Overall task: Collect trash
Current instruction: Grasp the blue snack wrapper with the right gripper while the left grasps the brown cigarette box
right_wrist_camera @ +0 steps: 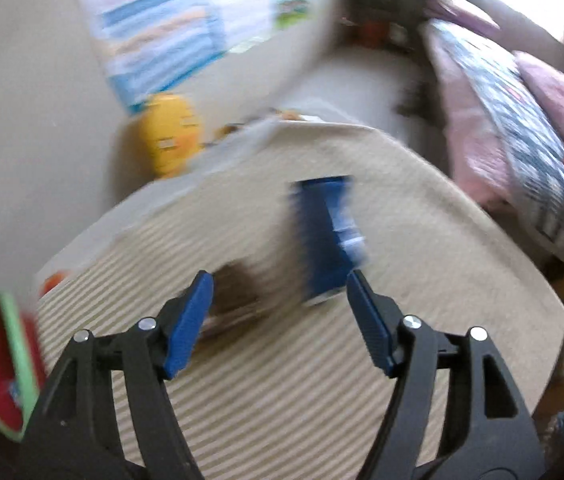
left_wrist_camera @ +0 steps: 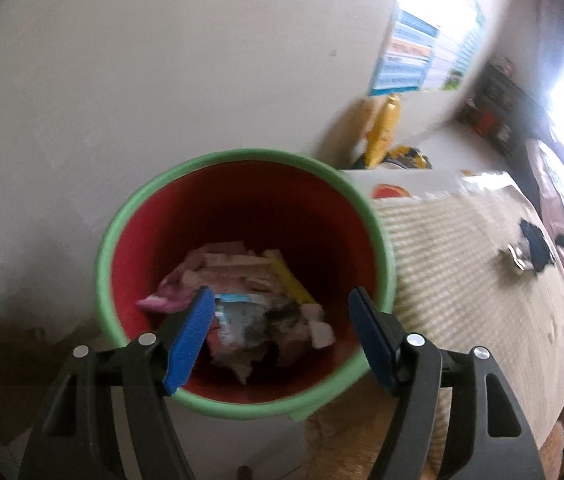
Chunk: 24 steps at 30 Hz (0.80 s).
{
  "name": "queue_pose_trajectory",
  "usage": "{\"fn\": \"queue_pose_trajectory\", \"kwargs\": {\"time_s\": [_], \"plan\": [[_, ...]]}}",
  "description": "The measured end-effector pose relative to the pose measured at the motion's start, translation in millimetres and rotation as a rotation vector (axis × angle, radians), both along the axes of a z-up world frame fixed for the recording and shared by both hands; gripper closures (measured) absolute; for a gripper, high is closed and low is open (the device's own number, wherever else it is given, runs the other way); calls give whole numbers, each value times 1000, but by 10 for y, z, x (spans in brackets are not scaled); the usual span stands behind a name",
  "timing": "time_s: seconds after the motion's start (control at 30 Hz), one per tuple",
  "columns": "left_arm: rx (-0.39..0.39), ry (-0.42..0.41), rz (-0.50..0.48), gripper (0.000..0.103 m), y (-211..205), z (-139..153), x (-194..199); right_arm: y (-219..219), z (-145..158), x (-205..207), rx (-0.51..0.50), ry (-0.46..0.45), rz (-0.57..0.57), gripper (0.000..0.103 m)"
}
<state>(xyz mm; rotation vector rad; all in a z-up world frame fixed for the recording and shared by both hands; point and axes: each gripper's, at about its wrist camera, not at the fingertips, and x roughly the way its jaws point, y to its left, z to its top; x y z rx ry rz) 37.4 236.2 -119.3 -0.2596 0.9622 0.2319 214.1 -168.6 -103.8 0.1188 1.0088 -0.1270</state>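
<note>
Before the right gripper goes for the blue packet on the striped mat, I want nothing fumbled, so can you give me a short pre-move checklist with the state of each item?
1. Right gripper open, nothing between its jaws: ok.
2. Blue packet lying free on the beige striped mat, ahead of the fingers: ok.
3. Jaws centred on the packet: not ok; it sits toward the right-hand finger.
4. Dark scrap beside the packet, clear of the grasp: cannot tell, the picture is blurred.
5. Left gripper open and empty over the green-rimmed red bin: ok.
6. Room in the bin above the crumpled wrappers: ok.
</note>
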Motion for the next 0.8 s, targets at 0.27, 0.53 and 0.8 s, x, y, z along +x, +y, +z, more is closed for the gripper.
{"fn": "queue_pose_trajectory", "kwargs": {"time_s": [0.27, 0.53, 0.8], "plan": [[43, 0, -209, 37, -717, 137, 115, -352, -413, 341, 124, 110, -24, 54], [54, 6, -414, 35, -1472, 180, 397, -533, -340, -308, 312, 30, 37, 93], [96, 15, -607, 33, -2204, 170, 981, -782, -391, -1301, 326, 50, 59, 93]]}}
